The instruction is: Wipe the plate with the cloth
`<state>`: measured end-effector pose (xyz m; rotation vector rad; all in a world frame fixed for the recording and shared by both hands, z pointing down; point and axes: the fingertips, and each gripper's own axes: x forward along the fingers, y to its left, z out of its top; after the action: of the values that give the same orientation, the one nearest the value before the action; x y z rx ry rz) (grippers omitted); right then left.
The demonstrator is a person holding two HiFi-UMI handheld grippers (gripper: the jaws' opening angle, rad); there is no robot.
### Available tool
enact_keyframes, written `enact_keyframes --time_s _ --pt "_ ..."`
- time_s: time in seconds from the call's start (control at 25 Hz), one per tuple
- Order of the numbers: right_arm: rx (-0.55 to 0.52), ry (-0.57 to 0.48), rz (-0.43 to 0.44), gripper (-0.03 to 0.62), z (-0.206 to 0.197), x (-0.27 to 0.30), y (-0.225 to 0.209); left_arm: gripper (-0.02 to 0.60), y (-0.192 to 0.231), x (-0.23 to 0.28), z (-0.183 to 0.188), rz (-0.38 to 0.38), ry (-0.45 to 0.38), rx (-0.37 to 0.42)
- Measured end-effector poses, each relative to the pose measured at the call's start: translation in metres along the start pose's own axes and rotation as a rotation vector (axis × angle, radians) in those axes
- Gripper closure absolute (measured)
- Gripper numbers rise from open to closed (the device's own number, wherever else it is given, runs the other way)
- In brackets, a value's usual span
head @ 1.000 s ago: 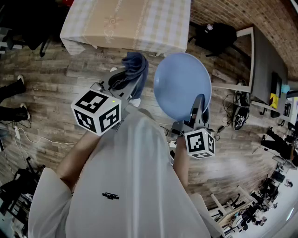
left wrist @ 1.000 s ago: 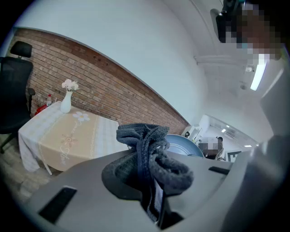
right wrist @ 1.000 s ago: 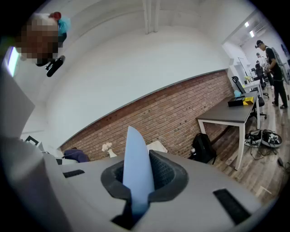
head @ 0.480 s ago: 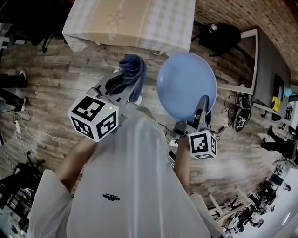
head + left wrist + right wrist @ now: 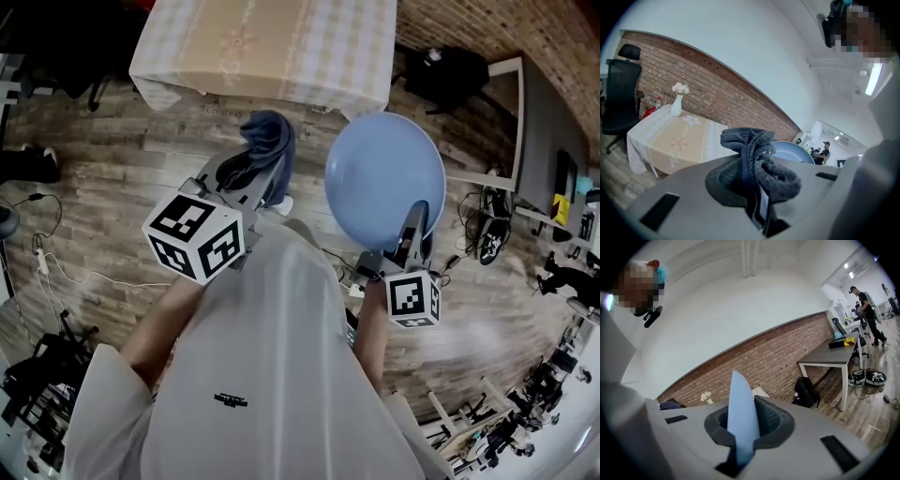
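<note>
1. Plate (image 5: 384, 178): smooth round blue disc, held in the air; right gripper (image 5: 413, 225) fingers clamped on its lower rim.
2. Cloth (image 5: 267, 141): dark blue knit, bunched, pinched in the left gripper (image 5: 246, 176) fingers, just left of the plate, not touching.
3. Wood floor (image 5: 103, 178) below both; checked-cover table (image 5: 262, 42) beyond.

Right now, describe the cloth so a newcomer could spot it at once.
Near the checked table, the left gripper holds up a bunched dark blue-grey cloth. Unlike the smooth, round, light blue plate beside it, it is crumpled and knitted.

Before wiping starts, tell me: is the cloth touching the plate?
No, floor shows between the cloth and the plate in the head view.
</note>
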<state>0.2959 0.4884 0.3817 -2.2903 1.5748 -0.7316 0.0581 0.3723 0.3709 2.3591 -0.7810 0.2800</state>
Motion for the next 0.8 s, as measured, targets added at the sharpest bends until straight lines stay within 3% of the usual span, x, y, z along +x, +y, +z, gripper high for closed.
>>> enact_keyframes --time_s 0.2,0.44,0.8 --pt "0.008 0.015 -0.008 0.536 -0.002 0.008 0.003 0.52 0.008 -0.004 0.013 0.014 -0.024 -0.004" --pt "-0.01 0.031 0.047 0.536 0.005 0.072 0.039 0.52 0.047 0.025 0.049 0.018 -0.043 -0.031" --pt "-0.036 0.017 0.09 0.536 0.034 0.207 0.114 0.52 0.122 0.102 0.154 -0.038 -0.049 -0.033"
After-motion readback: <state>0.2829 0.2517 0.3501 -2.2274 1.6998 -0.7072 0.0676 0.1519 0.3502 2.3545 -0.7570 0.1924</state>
